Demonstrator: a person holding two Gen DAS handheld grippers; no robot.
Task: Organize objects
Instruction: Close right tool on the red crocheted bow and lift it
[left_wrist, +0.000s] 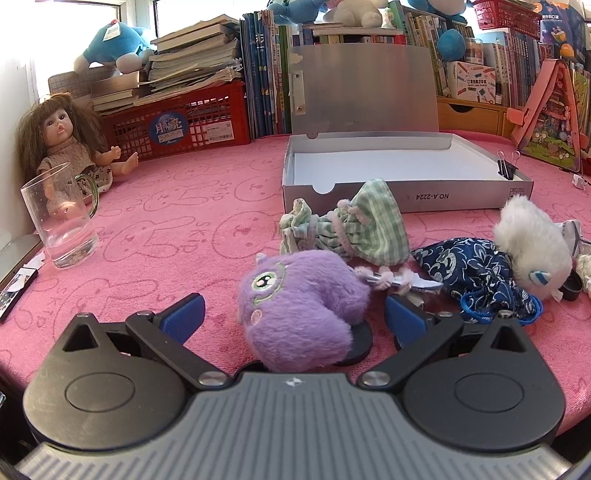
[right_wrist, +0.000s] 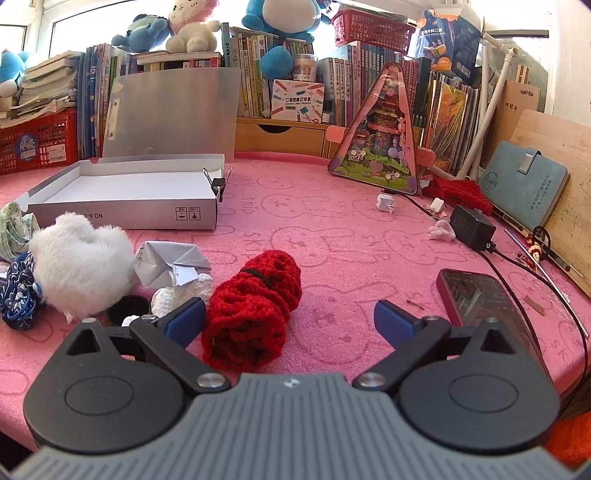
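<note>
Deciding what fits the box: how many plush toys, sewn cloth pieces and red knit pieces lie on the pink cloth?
Plush toys: 2, purple plush and white plush
Sewn cloth pieces: 2, checked dress and blue pouch
Red knit pieces: 2, red knit roll and far red knit piece
Total: 6

A black disc (left_wrist: 356, 345) lies mostly hidden (under the purple plush (left_wrist: 299, 306)).

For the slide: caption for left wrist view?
Open left claw straddles purple plush before empty box.
</note>
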